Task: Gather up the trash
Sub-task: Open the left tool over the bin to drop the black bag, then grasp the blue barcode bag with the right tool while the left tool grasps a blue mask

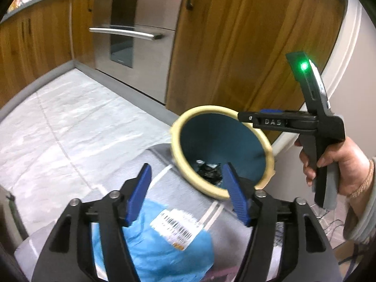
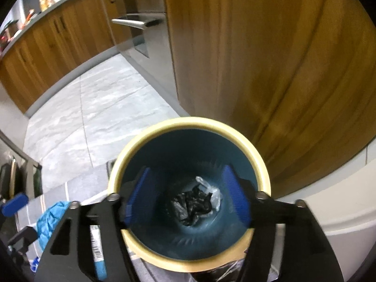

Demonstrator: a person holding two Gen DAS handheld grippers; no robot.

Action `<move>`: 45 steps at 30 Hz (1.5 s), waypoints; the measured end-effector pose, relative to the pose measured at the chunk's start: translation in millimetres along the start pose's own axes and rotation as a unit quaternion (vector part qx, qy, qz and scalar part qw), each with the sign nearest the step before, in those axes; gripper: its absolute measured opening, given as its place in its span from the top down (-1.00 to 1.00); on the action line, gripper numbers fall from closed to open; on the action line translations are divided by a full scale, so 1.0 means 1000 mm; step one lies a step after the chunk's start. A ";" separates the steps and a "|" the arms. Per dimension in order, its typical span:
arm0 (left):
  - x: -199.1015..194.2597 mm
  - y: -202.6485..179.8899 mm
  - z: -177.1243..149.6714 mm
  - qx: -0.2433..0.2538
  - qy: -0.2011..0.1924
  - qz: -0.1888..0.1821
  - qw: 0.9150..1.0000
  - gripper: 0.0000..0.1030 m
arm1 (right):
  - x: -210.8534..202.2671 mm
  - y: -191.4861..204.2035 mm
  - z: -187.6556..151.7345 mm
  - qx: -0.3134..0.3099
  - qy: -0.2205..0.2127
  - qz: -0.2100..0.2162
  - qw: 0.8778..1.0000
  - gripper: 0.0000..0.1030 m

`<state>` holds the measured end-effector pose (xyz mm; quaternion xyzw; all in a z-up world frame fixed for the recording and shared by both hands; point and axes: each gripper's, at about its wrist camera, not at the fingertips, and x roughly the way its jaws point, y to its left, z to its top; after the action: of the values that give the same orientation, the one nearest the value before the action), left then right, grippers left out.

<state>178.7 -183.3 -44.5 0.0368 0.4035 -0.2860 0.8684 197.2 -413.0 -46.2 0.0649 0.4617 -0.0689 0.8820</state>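
Note:
A round bin with a cream rim (image 1: 178,162) (image 2: 235,131) and teal inside stands on the floor by a wooden cabinet. Crumpled black and clear plastic trash (image 2: 192,206) (image 1: 206,171) lies at its bottom. My right gripper (image 2: 186,197) is open and empty, directly above the bin's mouth. It shows from the side in the left wrist view (image 1: 244,117), over the bin's far rim. My left gripper (image 1: 186,195) is open and empty, above a blue plastic bag with a barcode label (image 1: 159,246) on the grey mat. The bag (image 2: 50,221) also shows left of the bin.
A grey mat with white stripes (image 1: 211,213) lies under the bag and bin. Marble-look floor tiles (image 1: 70,122) stretch to the left. A steel oven (image 1: 131,35) and wooden cabinets (image 1: 235,47) stand behind. A white curved wall base (image 2: 340,199) is right of the bin.

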 end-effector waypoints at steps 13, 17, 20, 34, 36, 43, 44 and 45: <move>-0.077 0.022 -0.027 -0.020 -0.034 0.081 0.996 -0.86 | -0.054 0.047 -0.015 -0.056 -0.060 0.040 0.996 -0.89; -0.099 0.031 -0.036 -0.032 -0.042 0.092 0.994 -0.89 | -0.073 0.049 -0.023 -0.028 -0.068 0.061 0.995 -0.90; -0.116 0.039 -0.047 -0.042 -0.045 0.099 0.993 -0.89 | -0.087 0.050 -0.028 -0.011 -0.074 0.070 0.995 -0.90; -0.145 0.089 -0.105 -0.118 -0.041 0.148 0.981 -0.89 | -0.100 0.088 -0.063 -0.034 -0.042 0.092 0.994 -0.90; -0.141 0.094 -0.111 -0.126 -0.035 0.151 0.980 -0.89 | -0.095 0.099 -0.066 -0.049 -0.034 0.091 0.994 -0.90; -0.121 0.109 -0.128 -0.138 0.002 0.153 0.979 -0.89 | -0.072 0.139 -0.078 -0.087 0.020 0.111 0.990 -0.90; -0.119 0.108 -0.130 -0.132 0.007 0.151 0.980 -0.89 | -0.071 0.143 -0.081 -0.087 0.024 0.120 0.989 -0.90; -0.116 0.108 -0.132 -0.123 0.015 0.151 0.981 -0.89 | -0.071 0.147 -0.084 -0.089 0.025 0.125 0.988 -0.90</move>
<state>86.0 -0.3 -67.4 -0.0056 0.4383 -0.0996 0.8933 116.0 -249.5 -27.2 0.0452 0.4763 0.0852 0.8740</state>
